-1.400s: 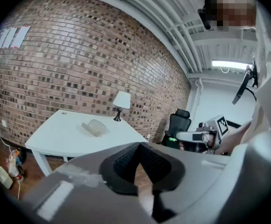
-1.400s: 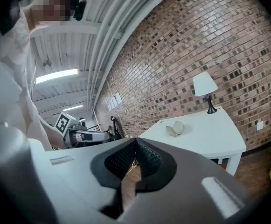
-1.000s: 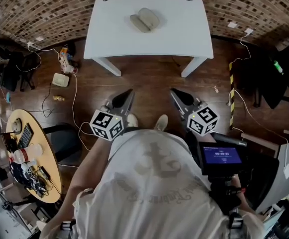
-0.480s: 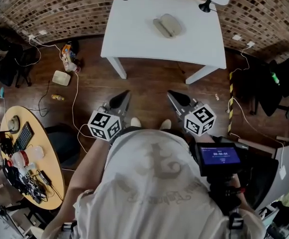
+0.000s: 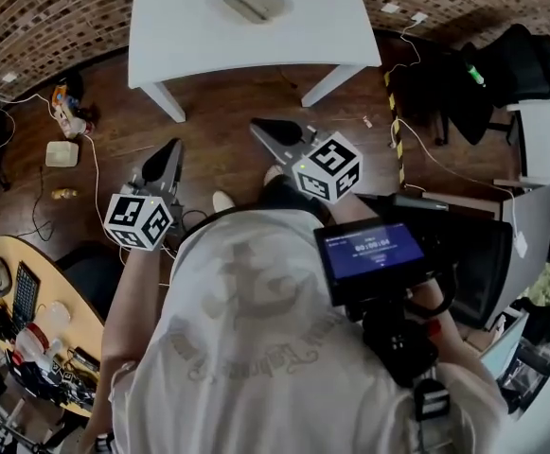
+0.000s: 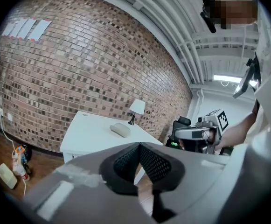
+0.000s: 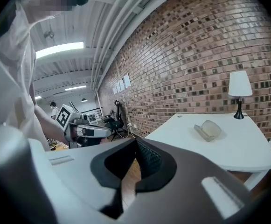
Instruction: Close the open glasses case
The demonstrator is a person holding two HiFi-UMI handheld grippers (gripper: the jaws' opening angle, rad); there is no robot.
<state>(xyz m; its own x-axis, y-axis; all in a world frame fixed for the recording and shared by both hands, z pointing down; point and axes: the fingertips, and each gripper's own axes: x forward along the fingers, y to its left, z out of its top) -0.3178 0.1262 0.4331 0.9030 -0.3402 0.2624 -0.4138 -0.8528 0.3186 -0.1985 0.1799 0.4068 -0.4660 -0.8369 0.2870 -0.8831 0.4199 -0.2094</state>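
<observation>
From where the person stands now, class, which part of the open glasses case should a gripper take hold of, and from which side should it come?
Probably the free rim of the raised half of the glasses case, approached from the lamp side. That half stands tilted up while the other lies flat on the white table, so its rim is exposed there.

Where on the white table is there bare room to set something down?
The white table is mostly bare: the whole near strip in front of the glasses case, and both ends beside it. The lamp takes one far corner. The round yellow table at the person's left is crowded with clutter.
</observation>
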